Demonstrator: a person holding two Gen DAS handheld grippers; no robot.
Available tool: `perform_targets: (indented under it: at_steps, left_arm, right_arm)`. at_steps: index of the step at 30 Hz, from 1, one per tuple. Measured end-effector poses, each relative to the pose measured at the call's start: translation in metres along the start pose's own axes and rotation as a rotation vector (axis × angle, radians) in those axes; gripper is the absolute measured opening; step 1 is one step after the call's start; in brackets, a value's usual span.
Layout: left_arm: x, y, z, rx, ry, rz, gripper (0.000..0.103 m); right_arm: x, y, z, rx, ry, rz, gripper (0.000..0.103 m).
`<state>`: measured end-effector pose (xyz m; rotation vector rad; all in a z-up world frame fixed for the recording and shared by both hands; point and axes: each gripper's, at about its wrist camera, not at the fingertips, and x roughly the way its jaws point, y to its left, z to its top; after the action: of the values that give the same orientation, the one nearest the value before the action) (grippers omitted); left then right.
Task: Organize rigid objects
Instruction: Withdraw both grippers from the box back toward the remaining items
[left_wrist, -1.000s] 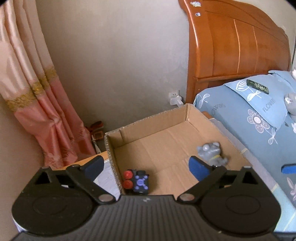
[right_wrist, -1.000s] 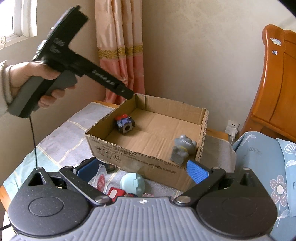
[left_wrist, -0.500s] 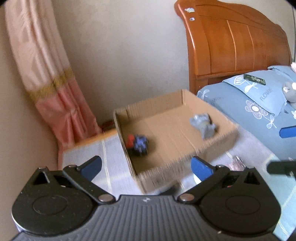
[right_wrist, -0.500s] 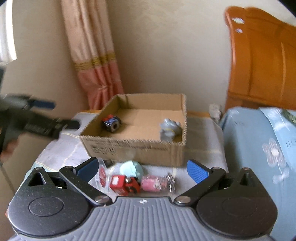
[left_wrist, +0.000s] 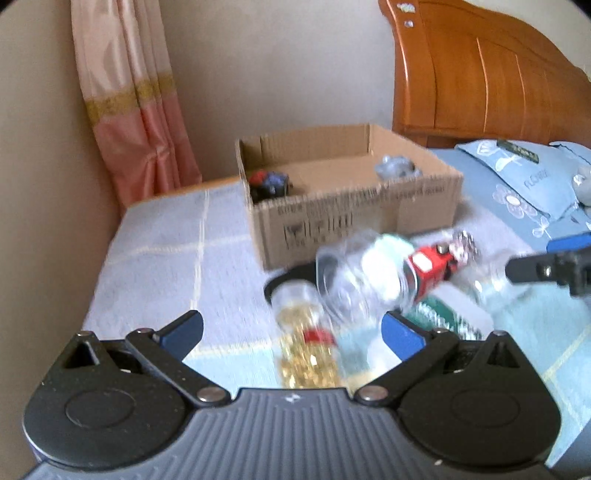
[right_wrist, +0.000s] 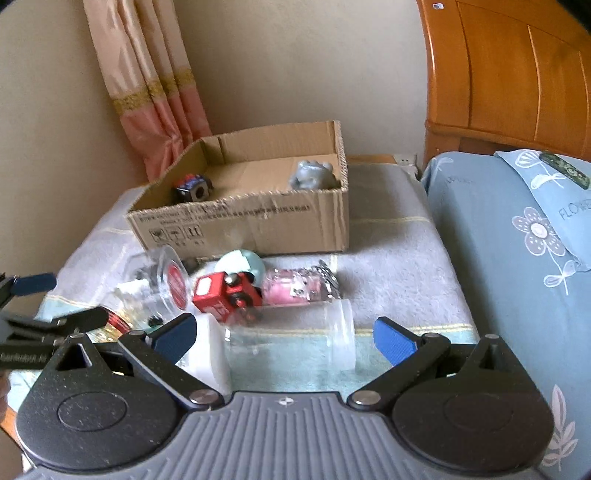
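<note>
The left gripper hung with its jaws apart and empty above the bottle of golden beads, while the cardboard box behind already held two toys. The right gripper, also spread wide and empty, faced the clear jar lying on the towel. The step seemed to be choosing a next piece, and it would call for lowering and closing around one item.

the pillow, on the bed to the right of the cardboard box, reads "flowe", cut off at the frame edge. the box's front wall carries a line of print too small to read, with three handling symbols under its left end. other labels in front of the box are blurred.
</note>
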<state>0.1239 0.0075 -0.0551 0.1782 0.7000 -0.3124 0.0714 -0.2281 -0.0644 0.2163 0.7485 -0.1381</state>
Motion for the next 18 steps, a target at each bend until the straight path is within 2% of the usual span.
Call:
perform_targets:
  at_steps: [6,12,18]
  left_arm:
    - [0.003,0.005,-0.021,-0.048,0.025,0.013,0.102]
    - [0.010,0.017,-0.033,-0.089,0.060,0.024,0.102]
    - [0.007,0.040,-0.041,-0.176,0.061,0.001,0.102]
  right_arm:
    - [0.009,-0.006,-0.002,0.023,0.014,-0.003,0.103]
    - [0.019,-0.002,-0.004,-0.019,0.026,-0.009,0.103]
    - [0.031,0.000,-0.004,-0.032,0.047,-0.027,0.103]
